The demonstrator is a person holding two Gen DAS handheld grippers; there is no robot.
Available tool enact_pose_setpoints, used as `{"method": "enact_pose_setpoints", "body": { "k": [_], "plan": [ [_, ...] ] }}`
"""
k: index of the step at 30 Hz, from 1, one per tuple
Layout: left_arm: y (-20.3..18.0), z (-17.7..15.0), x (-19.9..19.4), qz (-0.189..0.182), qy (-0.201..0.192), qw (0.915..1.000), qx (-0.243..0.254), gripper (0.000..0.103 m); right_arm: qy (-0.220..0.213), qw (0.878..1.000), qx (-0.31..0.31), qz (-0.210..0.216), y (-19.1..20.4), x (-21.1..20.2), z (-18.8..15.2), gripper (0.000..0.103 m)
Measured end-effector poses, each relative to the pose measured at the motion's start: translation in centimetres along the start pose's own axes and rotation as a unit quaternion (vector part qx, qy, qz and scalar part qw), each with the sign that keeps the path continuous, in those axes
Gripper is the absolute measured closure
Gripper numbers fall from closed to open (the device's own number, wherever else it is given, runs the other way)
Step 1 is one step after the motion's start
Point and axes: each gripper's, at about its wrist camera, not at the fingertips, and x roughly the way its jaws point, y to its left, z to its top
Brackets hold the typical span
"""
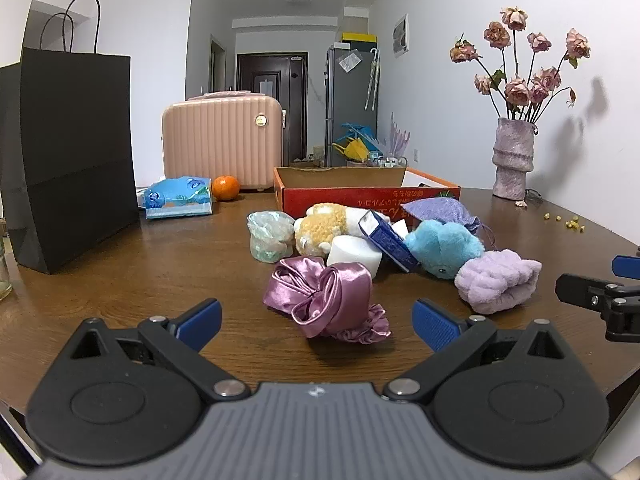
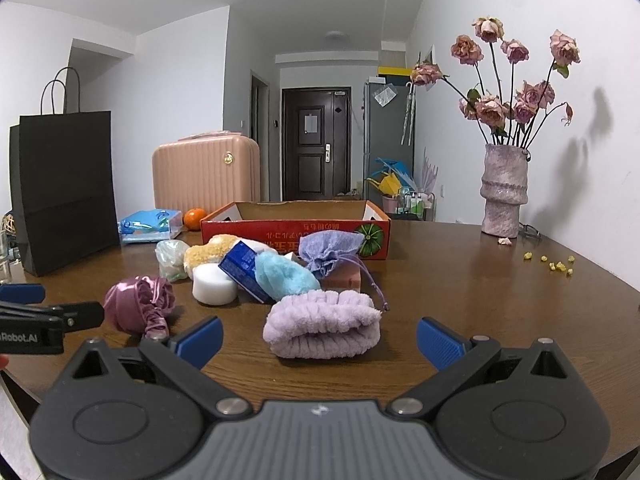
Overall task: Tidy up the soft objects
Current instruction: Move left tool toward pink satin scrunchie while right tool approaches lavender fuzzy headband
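Observation:
A pile of soft things lies on the brown table (image 1: pixel 160 272). A pink satin scrunchie (image 1: pixel 324 300) lies just ahead of my open, empty left gripper (image 1: pixel 318 326); it also shows in the right wrist view (image 2: pixel 138 306). A lilac fluffy headband (image 2: pixel 322 330) lies just ahead of my open, empty right gripper (image 2: pixel 320 338); it also shows in the left wrist view (image 1: pixel 496 280). Behind lie a blue plush (image 1: pixel 442 246), a yellow plush (image 1: pixel 324 226), a white foam cylinder (image 1: pixel 354 258), a blue box (image 1: pixel 386 244), a purple drawstring pouch (image 2: pixel 330 250) and a bagged item (image 1: pixel 268 234). An open red cardboard box (image 1: pixel 360 194) stands behind the pile.
A black paper bag (image 1: pixel 68 152) stands at the left. A tissue pack (image 1: pixel 178 196), an orange (image 1: pixel 226 187) and a pink suitcase (image 1: pixel 222 140) are at the back. A vase of dried roses (image 1: pixel 512 156) stands at the right, with yellow crumbs (image 1: pixel 568 222) near it.

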Motion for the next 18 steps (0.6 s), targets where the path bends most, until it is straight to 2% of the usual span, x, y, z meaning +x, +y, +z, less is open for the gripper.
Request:
{"method": "enact_pose_setpoints", "body": {
  "k": [18],
  "plan": [
    [0.3,0.3,3.0,0.004,0.021,0.9998,-0.005,0.0,0.046,0.999,-0.005,0.015,0.0,5.0,0.3,0.0]
  ]
}}
